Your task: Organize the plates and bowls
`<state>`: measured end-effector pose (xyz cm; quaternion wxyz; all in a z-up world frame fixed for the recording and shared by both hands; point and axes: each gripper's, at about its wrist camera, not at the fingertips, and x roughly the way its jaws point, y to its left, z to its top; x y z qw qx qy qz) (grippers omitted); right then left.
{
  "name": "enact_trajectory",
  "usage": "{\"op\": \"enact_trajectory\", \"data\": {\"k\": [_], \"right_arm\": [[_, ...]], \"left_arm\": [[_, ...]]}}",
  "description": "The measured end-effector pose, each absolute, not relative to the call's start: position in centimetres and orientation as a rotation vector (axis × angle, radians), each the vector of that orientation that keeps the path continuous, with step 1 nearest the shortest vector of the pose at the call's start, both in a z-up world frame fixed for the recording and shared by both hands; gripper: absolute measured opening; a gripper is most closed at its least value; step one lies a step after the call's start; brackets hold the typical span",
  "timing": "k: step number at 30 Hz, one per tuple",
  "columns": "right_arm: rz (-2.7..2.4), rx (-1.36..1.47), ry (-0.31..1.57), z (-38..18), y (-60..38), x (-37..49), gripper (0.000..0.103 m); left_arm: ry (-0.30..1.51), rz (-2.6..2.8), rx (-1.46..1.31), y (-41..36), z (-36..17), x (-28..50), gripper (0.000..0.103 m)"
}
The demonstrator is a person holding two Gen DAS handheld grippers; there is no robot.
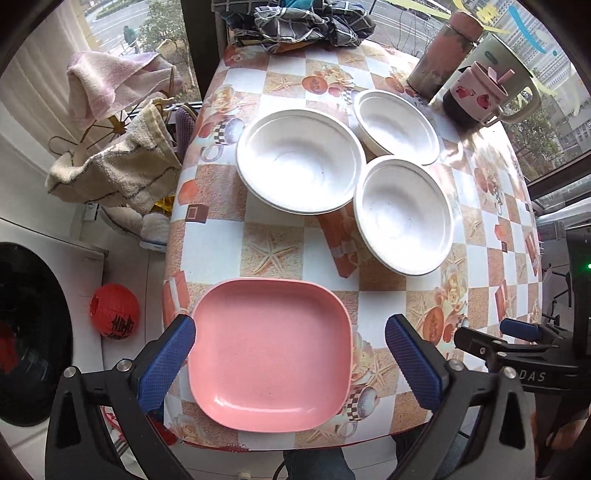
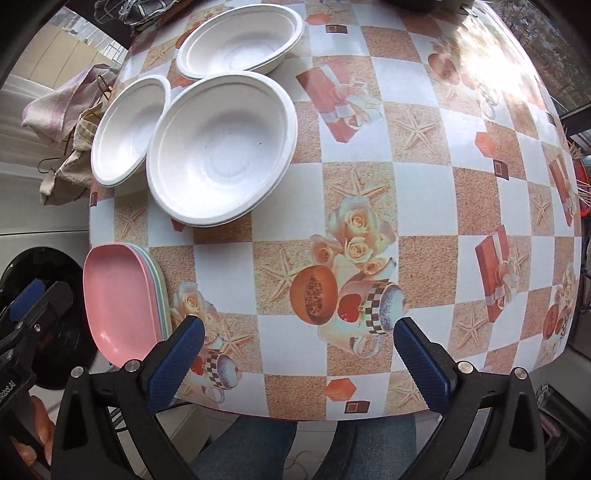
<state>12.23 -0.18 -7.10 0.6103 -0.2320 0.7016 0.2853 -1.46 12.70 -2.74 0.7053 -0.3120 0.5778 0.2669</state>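
A stack of square plates with a pink plate [image 1: 271,354] on top sits at the table's near left edge; it also shows in the right wrist view [image 2: 122,306], with pastel plates under it. Three white bowls stand behind it: a large one [image 1: 301,160], one to its right [image 1: 404,214] and one at the back [image 1: 397,125]. In the right wrist view they are the left bowl [image 2: 127,129], the middle bowl [image 2: 221,147] and the far bowl [image 2: 240,40]. My left gripper [image 1: 290,360] is open, its fingers astride the pink plate. My right gripper [image 2: 299,363] is open and empty above the table's front edge.
The table [image 1: 221,251] has a checkered cloth. At its back right stand a flask [image 1: 445,55], a pink mug [image 1: 476,92] and a kettle [image 1: 509,74]; folded cloth [image 1: 295,22] lies at the back. Towels [image 1: 118,162] hang on a rack at left, above a red lantern [image 1: 114,310].
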Motion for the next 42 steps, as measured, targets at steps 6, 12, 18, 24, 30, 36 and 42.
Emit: {"op": "enact_trajectory", "data": {"k": [6, 12, 18, 24, 30, 36, 42], "right_arm": [[0.643, -0.548, 1.558, -6.8, 1.4, 16.3, 0.103], [0.677, -0.606, 1.536, -8.4, 5.7, 20.1, 0.103], [0.76, -0.624, 1.557, -10.2, 8.6, 22.4, 0.103], [0.835, -0.676, 1.562, -11.8, 10.5, 21.9, 0.096], [0.849, -0.654, 1.639, -13.4, 10.5, 21.7, 0.035], [0.883, -0.649, 1.672, -13.8, 7.8, 21.7, 0.022], [0.815, -0.631, 1.693, -13.5, 2.2, 23.3, 0.022]], "left_arm": [[1.351, 0.678, -0.688, 12.8, -3.8, 3.6, 0.103], [1.433, 0.702, -0.738, 13.7, -6.8, 7.1, 0.097], [1.472, 0.741, -0.845, 15.3, -9.6, 8.2, 0.086], [1.516, 0.752, -0.851, 14.9, -11.3, 9.7, 0.074], [1.531, 0.737, -0.952, 14.7, -13.2, 10.1, 0.029], [1.541, 0.685, -0.908, 12.9, -13.5, 11.3, 0.028], [1.597, 0.566, -0.739, 7.4, -13.4, 14.0, 0.028]]}}
